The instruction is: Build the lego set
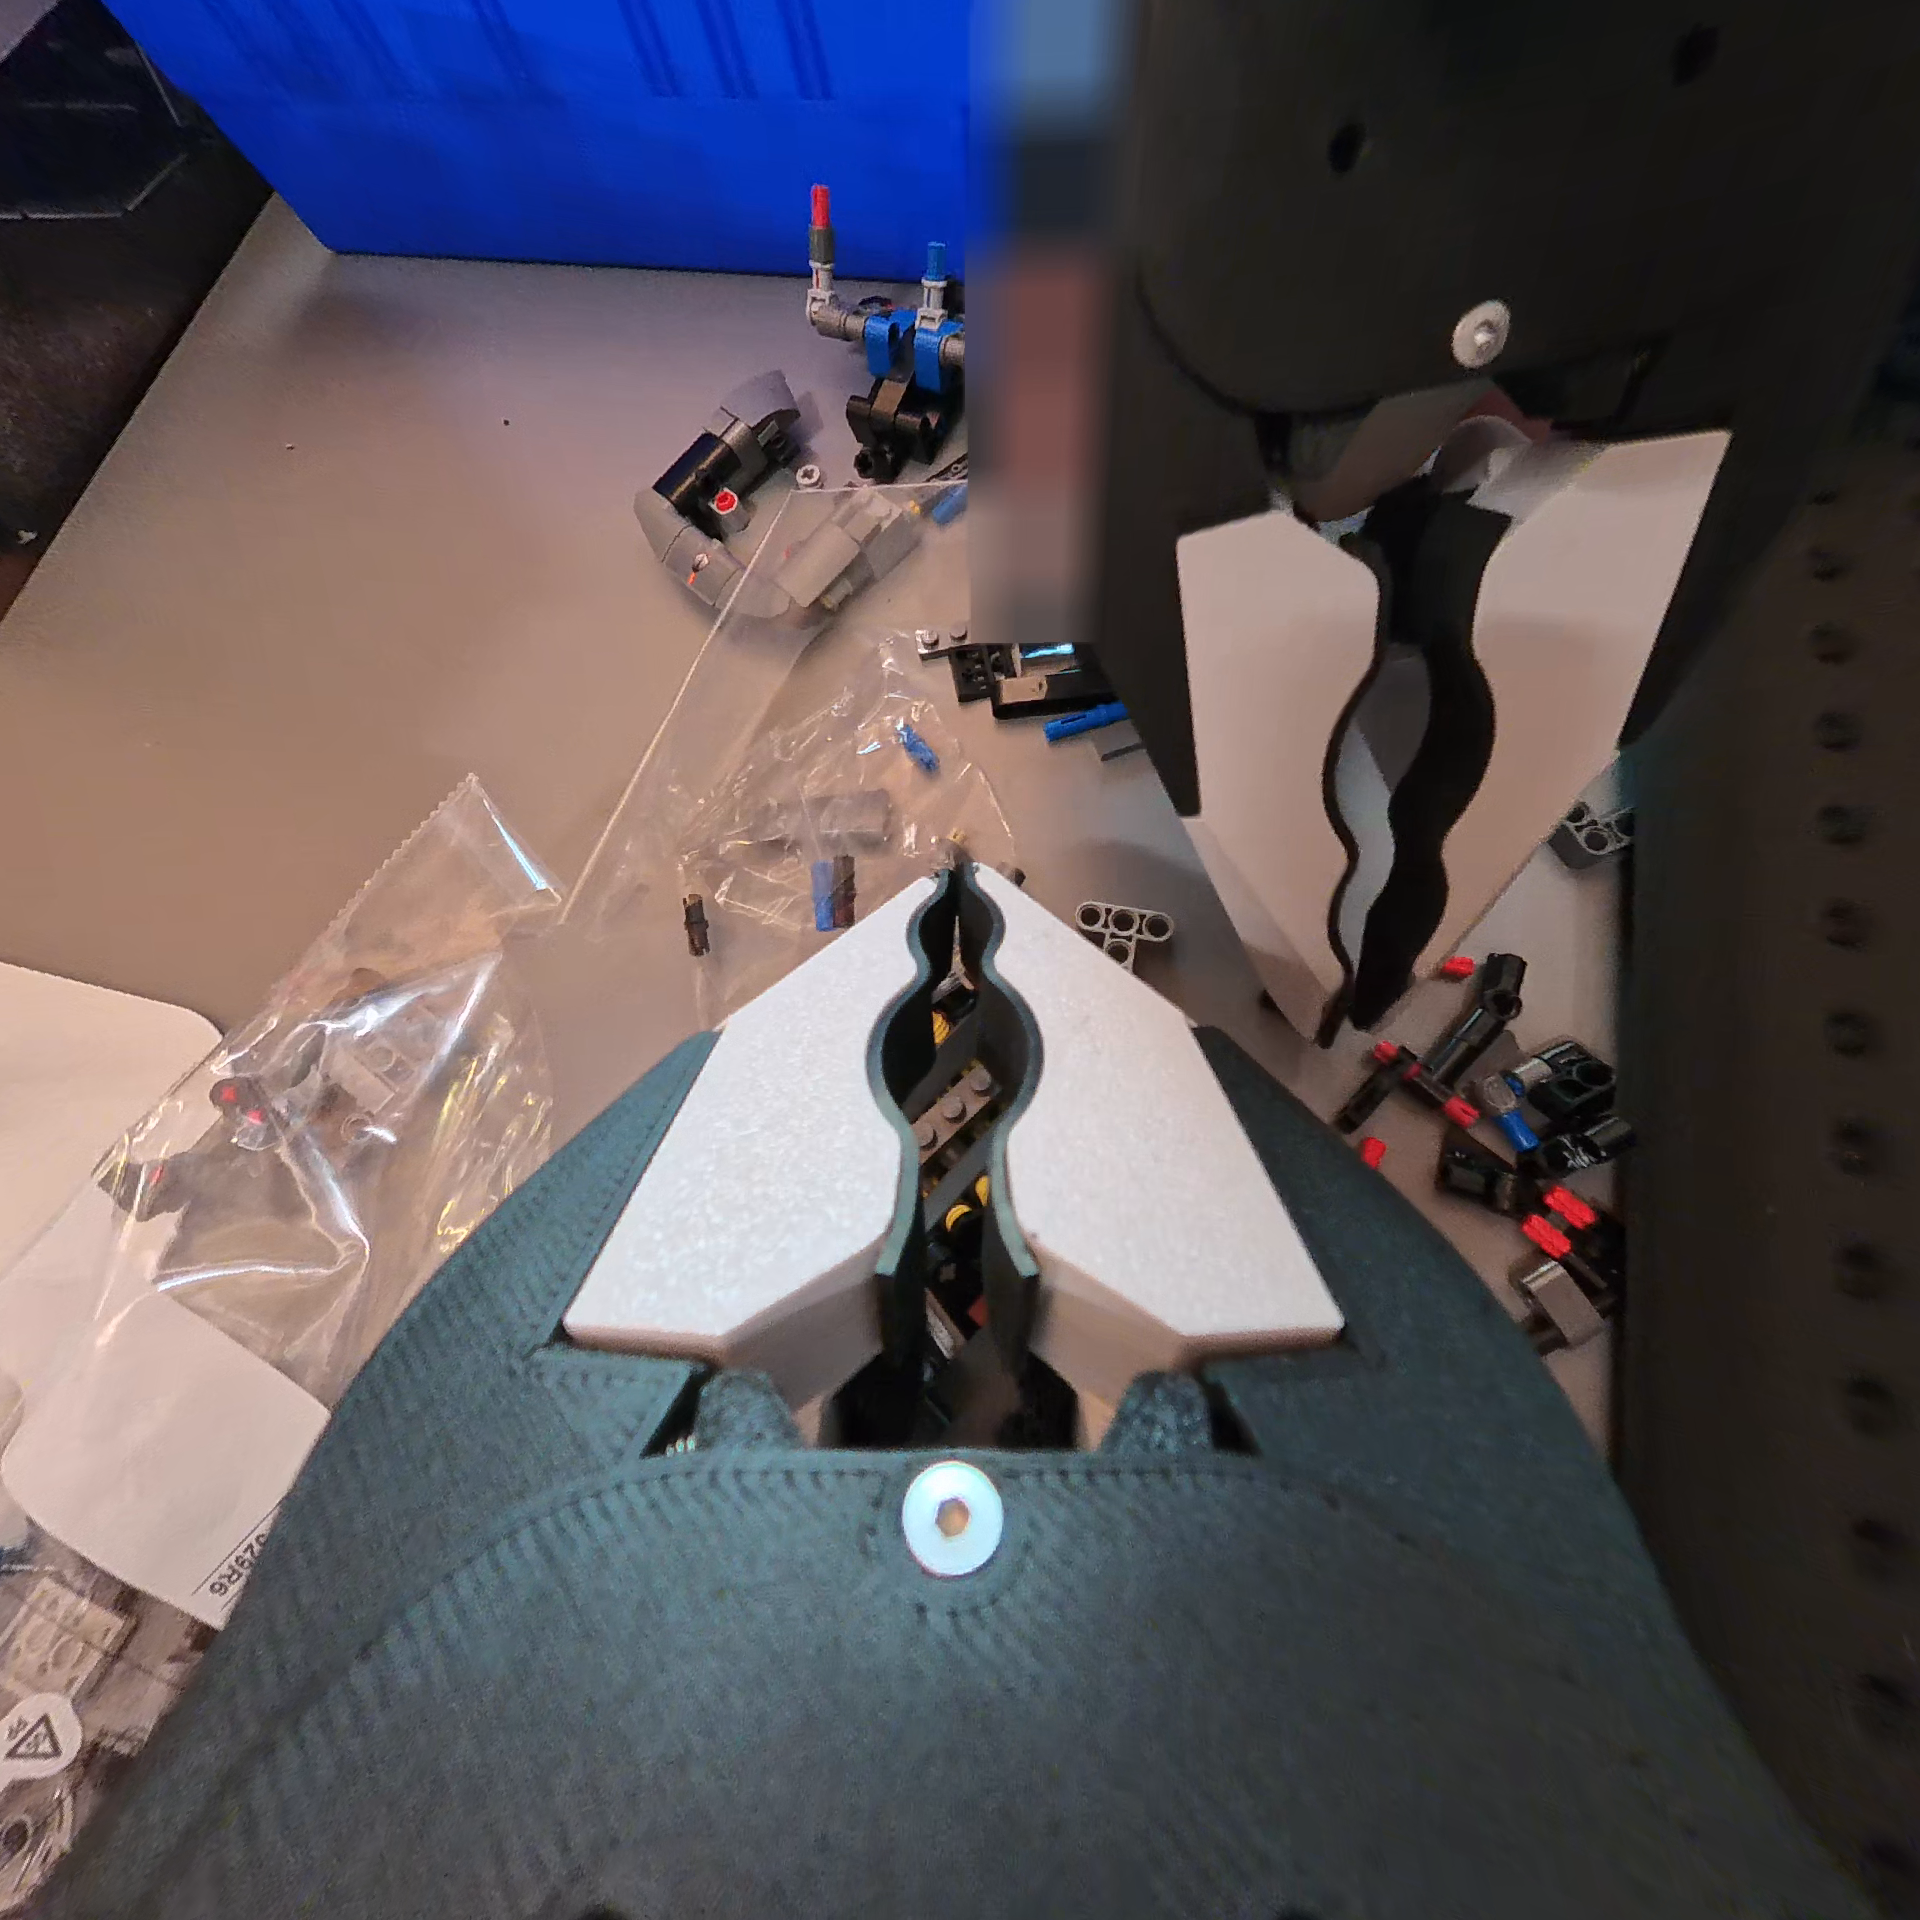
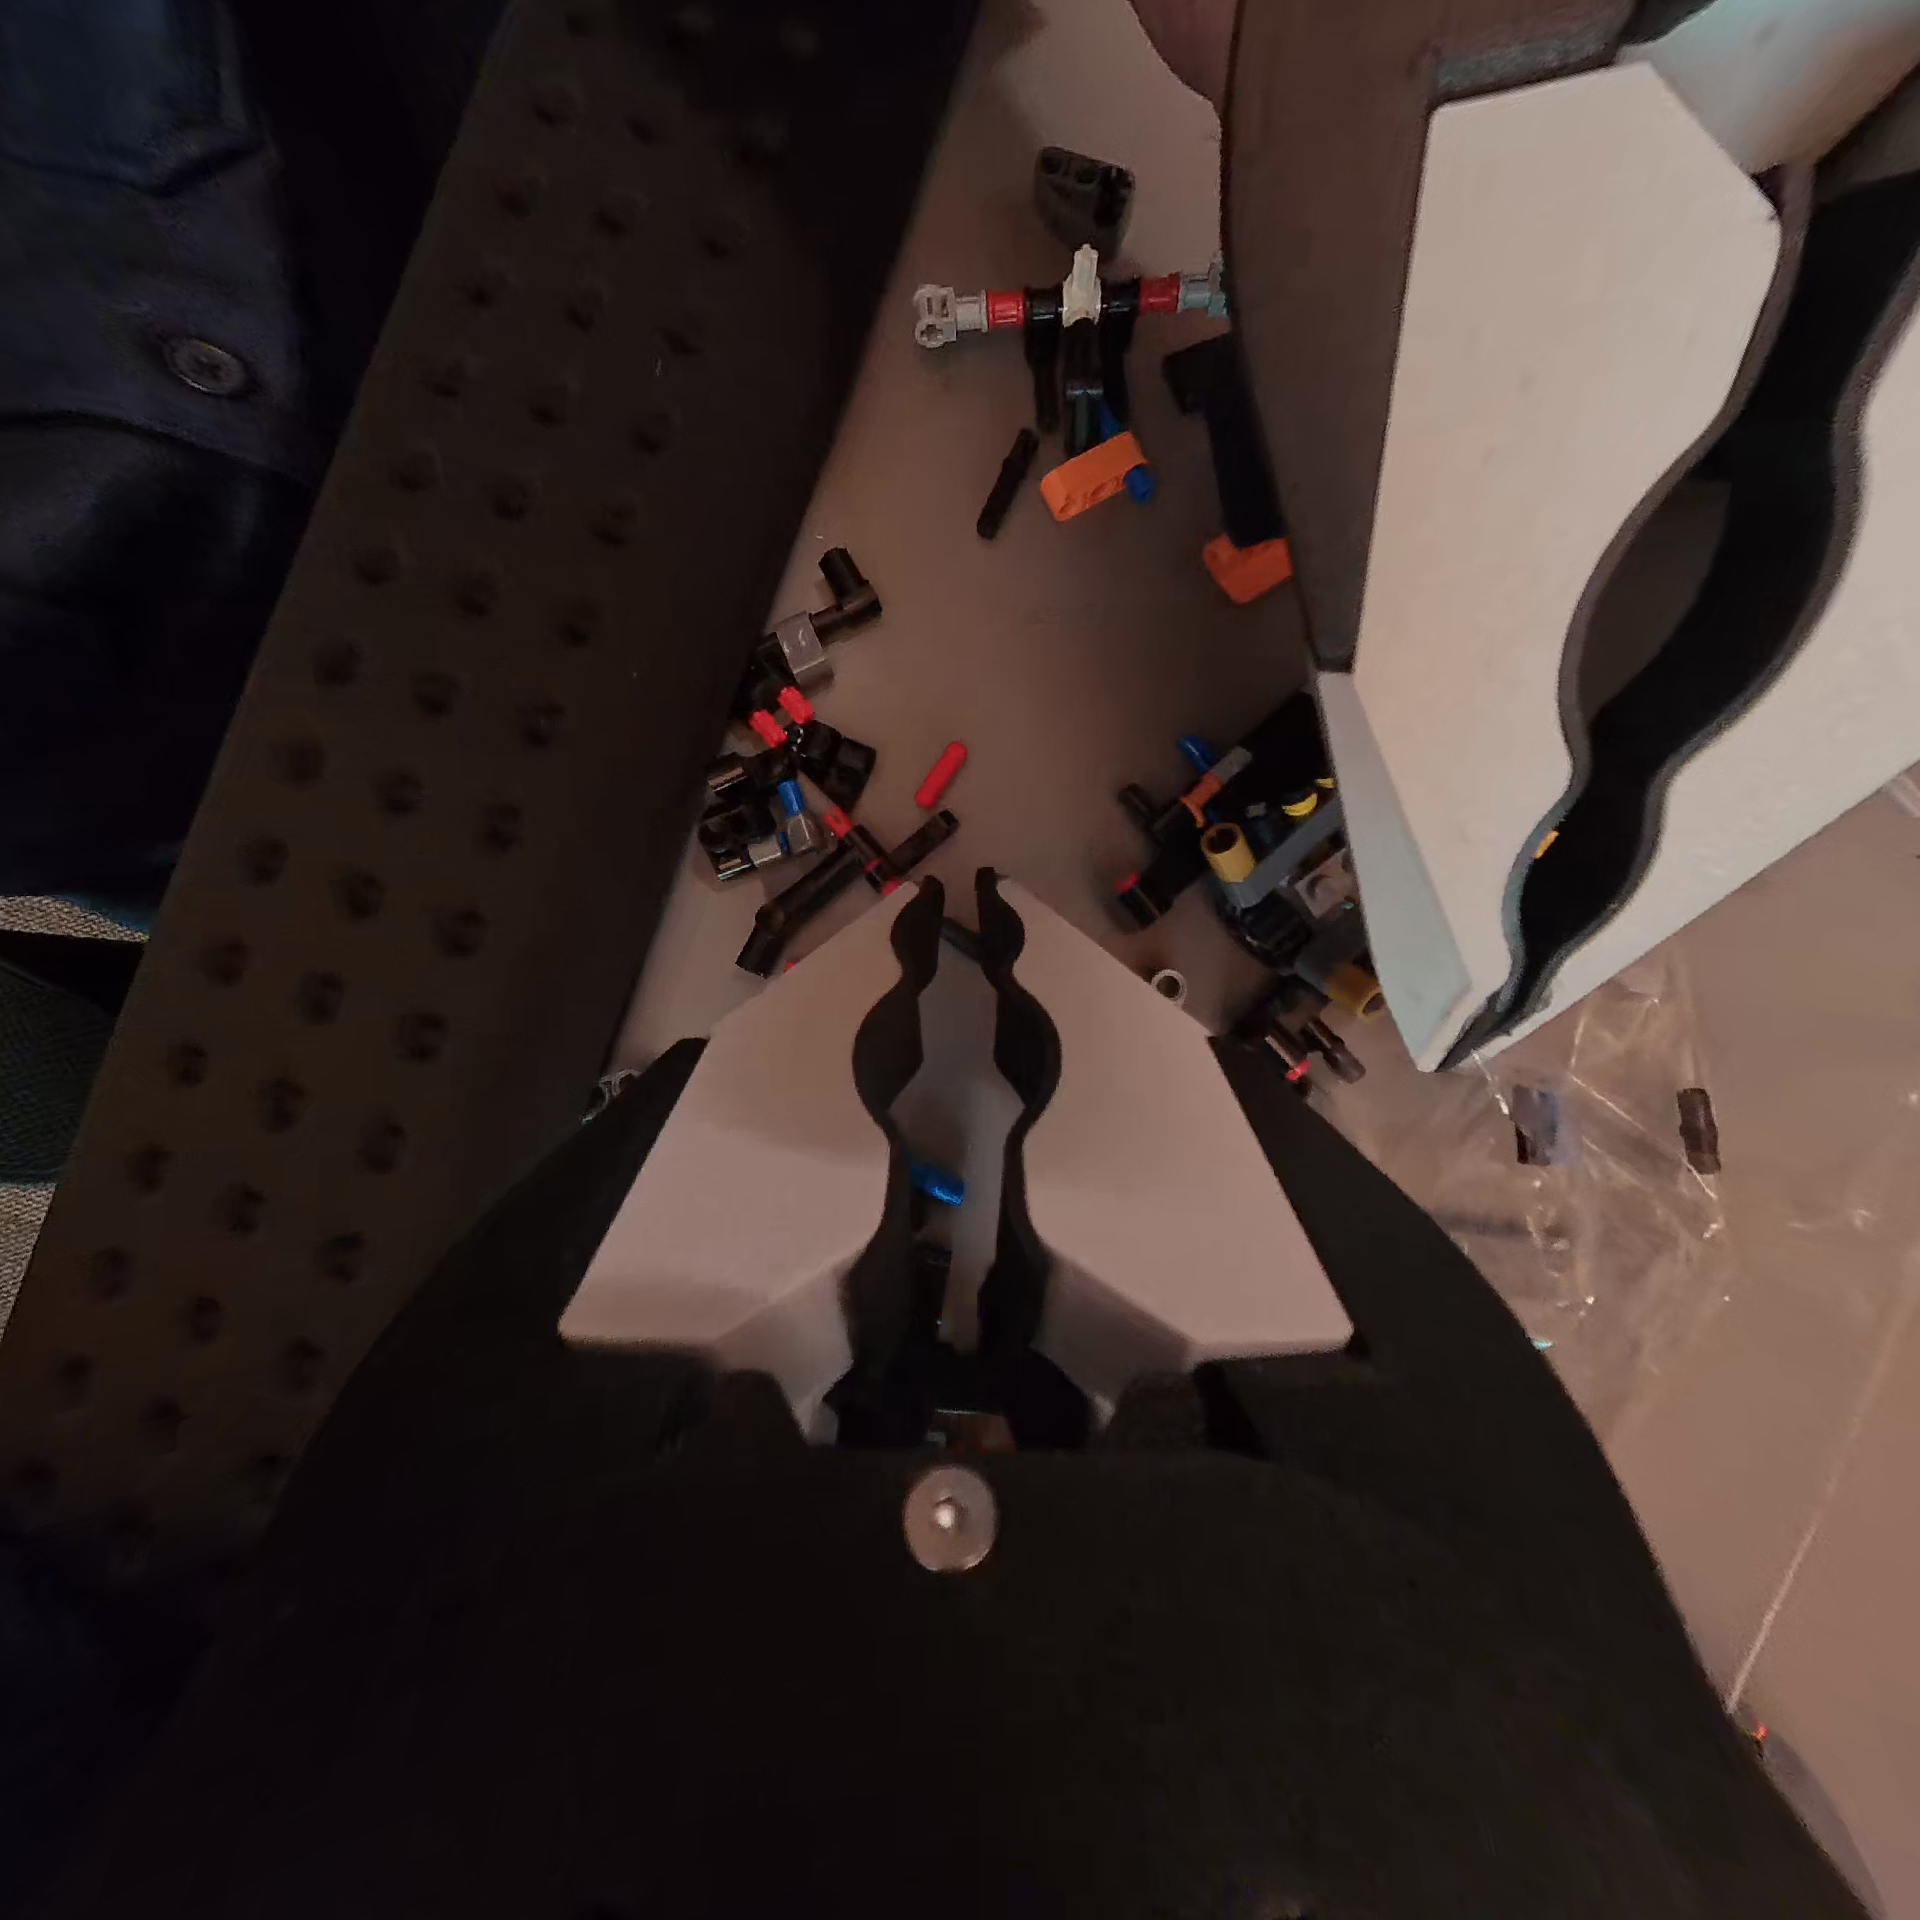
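Observation:
My left gripper (image 1: 961,873) has its jaws closed tip to tip and hovers over a small grey, black and yellow lego assembly (image 2: 1278,862), which shows through the jaw gap (image 1: 951,1112). It also shows in the right wrist view (image 2: 1507,1023). I cannot see anything held in it. My right gripper (image 2: 961,894) points down at the table with a narrow gap between its tips, just above a pile of black, red and blue pins and connectors (image 2: 790,790). It also shows in the left wrist view (image 1: 1345,1013). A loose red pin (image 2: 940,774) lies nearby.
A blue bin (image 1: 520,125) stands at the back. Clear plastic bags (image 1: 343,1091) with parts lie left. Small sub-assemblies (image 1: 727,488) sit near the bin. An axle assembly (image 2: 1070,301) and orange beams (image 2: 1091,478) lie farther off. A black dimpled band (image 2: 436,623) crosses the right view. Left tips to right tips: about 8 cm.

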